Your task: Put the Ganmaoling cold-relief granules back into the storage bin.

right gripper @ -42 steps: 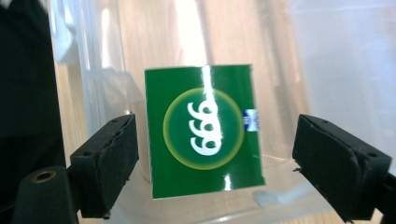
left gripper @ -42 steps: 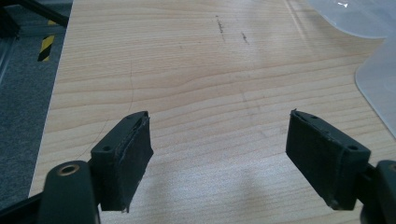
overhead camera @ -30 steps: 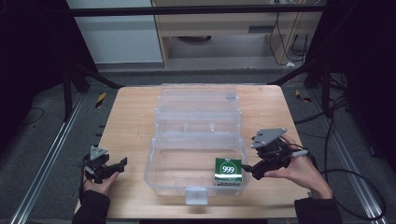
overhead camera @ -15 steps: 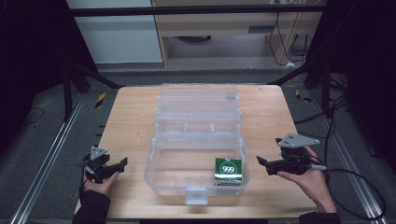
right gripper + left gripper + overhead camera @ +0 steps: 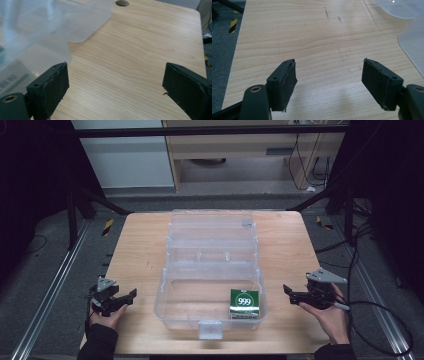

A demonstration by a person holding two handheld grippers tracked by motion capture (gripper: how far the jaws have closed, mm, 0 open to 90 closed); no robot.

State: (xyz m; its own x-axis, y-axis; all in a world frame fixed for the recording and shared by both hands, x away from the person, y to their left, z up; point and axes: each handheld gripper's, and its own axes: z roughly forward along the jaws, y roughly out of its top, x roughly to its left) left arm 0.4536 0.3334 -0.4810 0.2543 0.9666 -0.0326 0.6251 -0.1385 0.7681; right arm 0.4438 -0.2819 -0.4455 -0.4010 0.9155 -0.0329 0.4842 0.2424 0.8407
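We look down on a wooden table [image 5: 140,245] and go from left to right. On the left side, near the front edge, a hand [image 5: 107,315] holds the left gripper [image 5: 125,299]. It sits low over the bare wood, and we see its jaws standing wide apart with nothing between them. In the left gripper view the two black pads [image 5: 285,82] have only wood between them, and a bit of the clear box peeks in at the top right corner. In the middle of the table sits a big clear plastic box [image 5: 212,265] with its lid open and tipped back toward the far side. Inside the box, in the front right corner, lies a small green packet [image 5: 245,302] with white numbers on it. It seems to lie flat on the bottom, but the clear wall makes that a little hard to tell. To the right of the box, apart from it, another hand [image 5: 330,317] holds the right gripper [image 5: 290,295], which points toward the box. Its jaws are open and hold nothing, though they have just closed a tiny bit. In the right gripper view we see bare wood between its pads [image 5: 53,87], and the cloudy wall of the box on the left.
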